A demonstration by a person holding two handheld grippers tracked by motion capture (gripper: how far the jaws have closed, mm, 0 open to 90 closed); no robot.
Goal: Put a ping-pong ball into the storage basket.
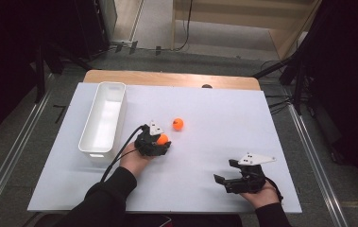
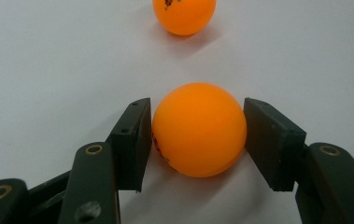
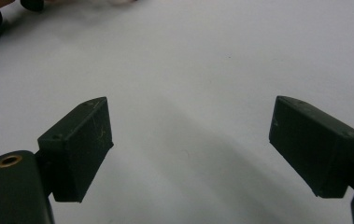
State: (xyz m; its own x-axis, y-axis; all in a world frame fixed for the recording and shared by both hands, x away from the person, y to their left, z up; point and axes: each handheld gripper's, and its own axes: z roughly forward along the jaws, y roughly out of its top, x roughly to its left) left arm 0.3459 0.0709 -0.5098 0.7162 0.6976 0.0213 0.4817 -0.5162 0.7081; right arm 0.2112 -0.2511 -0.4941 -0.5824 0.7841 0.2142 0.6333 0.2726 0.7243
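Left tool (image 2: 198, 135) is pinching an orange ball (image 2: 199, 129) between both pads, sitting on the white bench (image 1: 205, 189) just right of the white bin (image 1: 105, 118); second ball (image 2: 184, 16) is lying near, just beyond it. Right tool (image 3: 191, 144) is resting at the bench's near right edge, well apart, jaws gaping wide with nothing between them.

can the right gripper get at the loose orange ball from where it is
Probably yes: the right gripper has open, empty jaws, and bare white table lies between it and the loose orange ball. The left gripper sits beside that path.
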